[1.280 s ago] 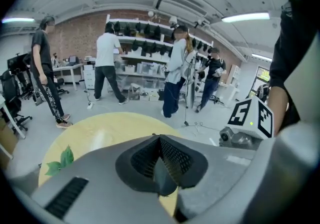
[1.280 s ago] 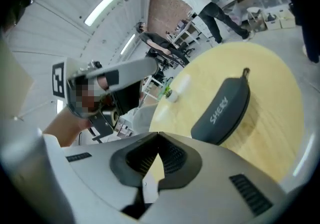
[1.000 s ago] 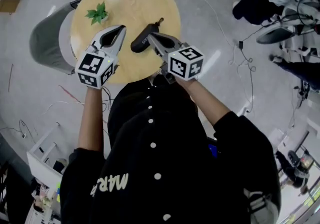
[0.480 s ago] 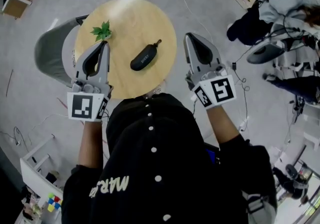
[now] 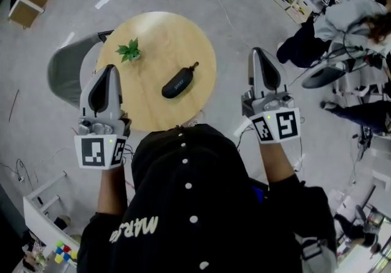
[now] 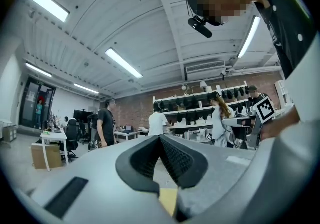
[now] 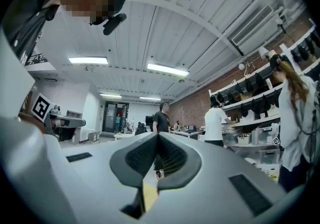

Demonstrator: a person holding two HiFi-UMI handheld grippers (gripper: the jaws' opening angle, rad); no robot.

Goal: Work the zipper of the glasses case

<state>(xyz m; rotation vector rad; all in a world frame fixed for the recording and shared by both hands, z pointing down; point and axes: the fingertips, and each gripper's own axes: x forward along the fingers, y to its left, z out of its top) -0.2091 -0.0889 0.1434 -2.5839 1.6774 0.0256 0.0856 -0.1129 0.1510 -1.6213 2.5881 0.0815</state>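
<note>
While nothing on it is being touched, the round pale-wood table (image 5: 153,30) is seen in the middle of the head view, with a grey curved chair (image 5: 61,73) tucked against its left edge. The left tongs (image 5: 110,70) are held at the table's left rim, and the right tongs (image 5: 257,53) are held off its right rim, over the floor. Both are pointed away from the person and kept well apart. Each pair is shown clenched in its own gripper view, pads met tip to tip, with nothing caught between them.

The long black oval glasses case (image 5: 178,84) is laid flat and slanted near the middle of the table, between the two tongs and apart from both. A small green leafy plant (image 5: 130,50) is set to its upper left, near but not touching. At the case's upper right end a short black pull cord (image 5: 195,66) is seen sticking out, and it is judged to be the zipper tab.

The case is judged light and fairly stiff, with a smooth shell likely to be slid or spun on the wood once the zipper is tugged. It would best be pinned across its narrow middle by one pair of tongs while the cord is pinched close to its root by the other. Since the cord looks small and limp, a shallow pinch could easily be lost.
</note>
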